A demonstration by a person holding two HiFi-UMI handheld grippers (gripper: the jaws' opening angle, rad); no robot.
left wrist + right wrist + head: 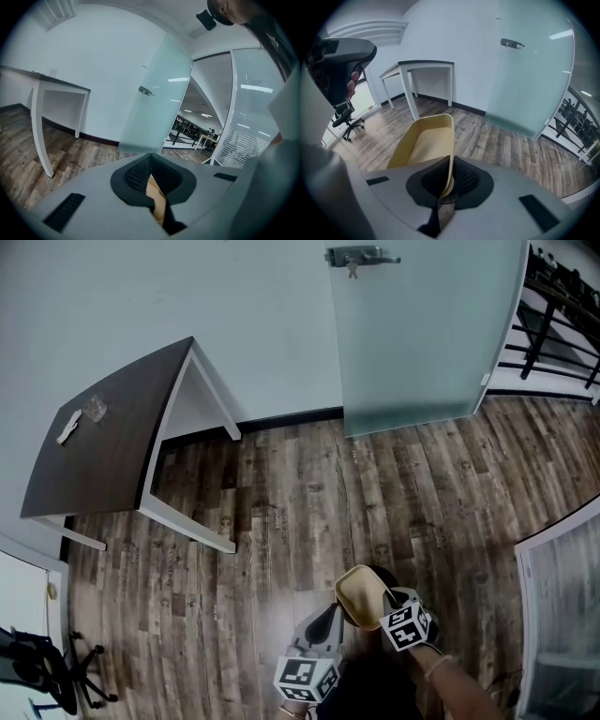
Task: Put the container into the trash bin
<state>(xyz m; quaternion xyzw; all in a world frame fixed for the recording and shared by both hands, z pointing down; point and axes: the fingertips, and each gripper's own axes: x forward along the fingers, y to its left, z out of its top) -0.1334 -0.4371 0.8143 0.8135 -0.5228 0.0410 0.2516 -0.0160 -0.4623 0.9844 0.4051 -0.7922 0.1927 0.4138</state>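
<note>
A tan, shallow container hangs over the wood floor at the bottom of the head view. My right gripper is shut on its side wall; in the right gripper view the wall runs down between the dark pads. My left gripper meets the container's lower left edge. The left gripper view shows a tan strip of the container pinched between that gripper's pads. No trash bin shows in any view.
A dark-topped desk with white legs stands at the left, with small items on it. A frosted glass door is ahead, a glass partition at the right, and an office chair at the bottom left.
</note>
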